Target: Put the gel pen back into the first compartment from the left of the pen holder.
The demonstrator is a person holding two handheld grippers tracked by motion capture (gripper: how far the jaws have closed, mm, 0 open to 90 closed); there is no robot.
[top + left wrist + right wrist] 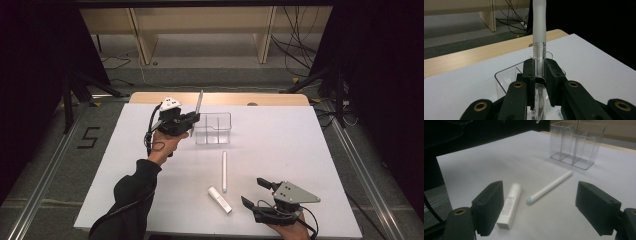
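The left tongs (pixel 192 120) pinch a clear pen (pixel 198 107) upright beside the clear organizer (pixel 214 128); the right tongs (pixel 254 192) sit spread by the white tube (pixel 220 199) on the counter (pixel 280 145).

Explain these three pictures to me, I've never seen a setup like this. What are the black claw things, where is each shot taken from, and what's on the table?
No robot here: a person holds a hand-held clamp tool in each hand, each with two black jaws and its own small camera.

The high view looks down from above the person's side of the white table. The left gripper is at its left, the right gripper at the bottom right.

The left gripper view looks along that tool's jaws. They are shut on a frosted pen-like stick, held upright beside the clear divided organizer.

The right gripper view looks along the other tool's jaws, which stand wide open with nothing between them. Ahead on the table lie a long white stick and a short white tube, apart from each other.
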